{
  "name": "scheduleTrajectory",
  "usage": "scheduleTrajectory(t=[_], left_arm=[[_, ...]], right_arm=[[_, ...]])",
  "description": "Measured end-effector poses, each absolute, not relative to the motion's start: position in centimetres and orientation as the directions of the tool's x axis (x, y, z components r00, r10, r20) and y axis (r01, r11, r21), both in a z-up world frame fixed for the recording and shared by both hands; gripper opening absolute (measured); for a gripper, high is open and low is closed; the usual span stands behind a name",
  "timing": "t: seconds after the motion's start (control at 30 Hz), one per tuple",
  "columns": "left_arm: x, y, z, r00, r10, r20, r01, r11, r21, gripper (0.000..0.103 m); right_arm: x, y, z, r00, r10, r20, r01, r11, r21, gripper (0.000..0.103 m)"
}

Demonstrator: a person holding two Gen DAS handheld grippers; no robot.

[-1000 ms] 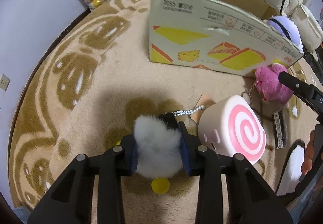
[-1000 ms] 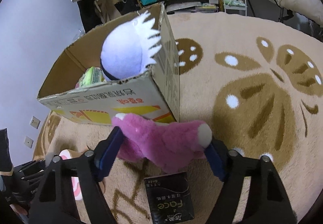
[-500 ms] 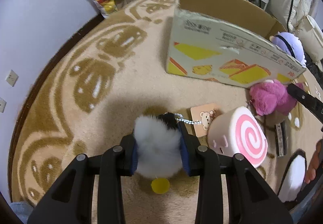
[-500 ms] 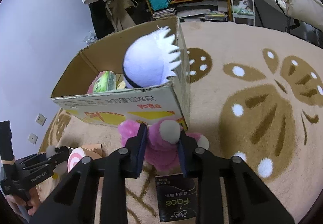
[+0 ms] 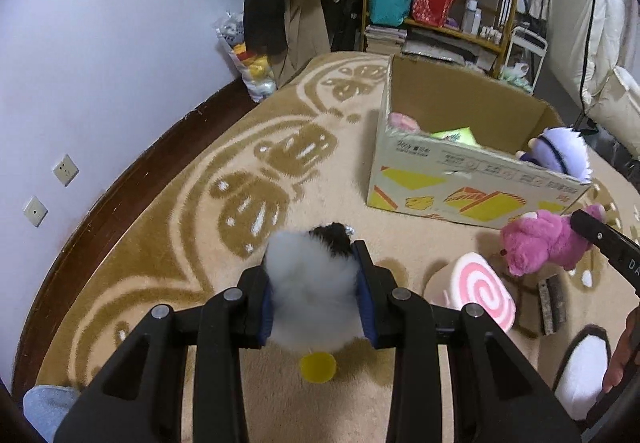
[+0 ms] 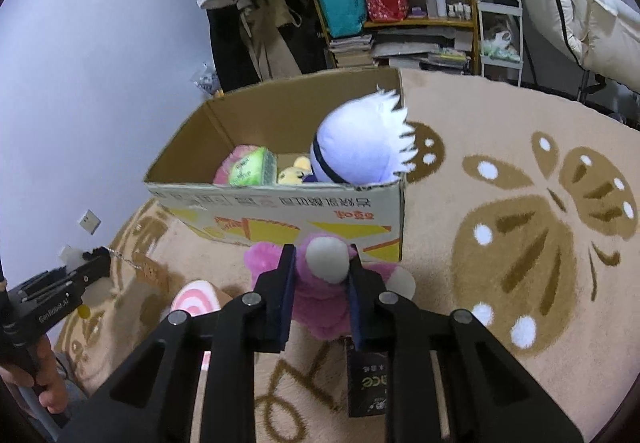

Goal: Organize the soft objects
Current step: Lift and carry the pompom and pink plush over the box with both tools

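- Your cardboard box [image 5: 460, 179] sits on the rug [image 5: 160, 243], ahead of both grippers.
- Spiky-haired plush [image 6: 360, 147] lies in its right end.
- Swirl cushion [image 5: 476, 291] lies before the box.

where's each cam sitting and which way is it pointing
Left wrist: rides the left gripper, above the rug, facing the cardboard box and shelves; its fingers clamp a white fluffy toy.
Right wrist: rides the right gripper, facing the same box's other side; its fingers clamp the pink plush. The person's hand shows lower left.
Shared: box, pink plush, swirl cushion, purple plush.
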State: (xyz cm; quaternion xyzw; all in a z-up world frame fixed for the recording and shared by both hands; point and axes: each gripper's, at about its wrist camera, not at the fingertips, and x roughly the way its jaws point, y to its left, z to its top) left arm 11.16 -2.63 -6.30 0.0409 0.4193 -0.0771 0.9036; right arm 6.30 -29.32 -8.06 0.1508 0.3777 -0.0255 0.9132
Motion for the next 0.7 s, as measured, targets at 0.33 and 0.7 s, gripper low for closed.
scheduleTrajectory(t=[0.33, 0.7], left_arm=[[7.4, -3.9, -1.3, 0.774, -0.099, -0.626, 0.213, 0.971, 0.11, 0.033], [7.5, -6.2, 4.3, 0.859, -0.086, -0.504, 0.207, 0.96, 0.19, 0.033]], right_arm=[[3.4, -28.8, -3.0, 0.794, 0.041, -0.606, 0.144, 0.956, 0.254, 0.024], [2.6, -28.2, 3.2, 0.874, 0.029, -0.486, 0.102, 0.965, 0.241, 0.024]])
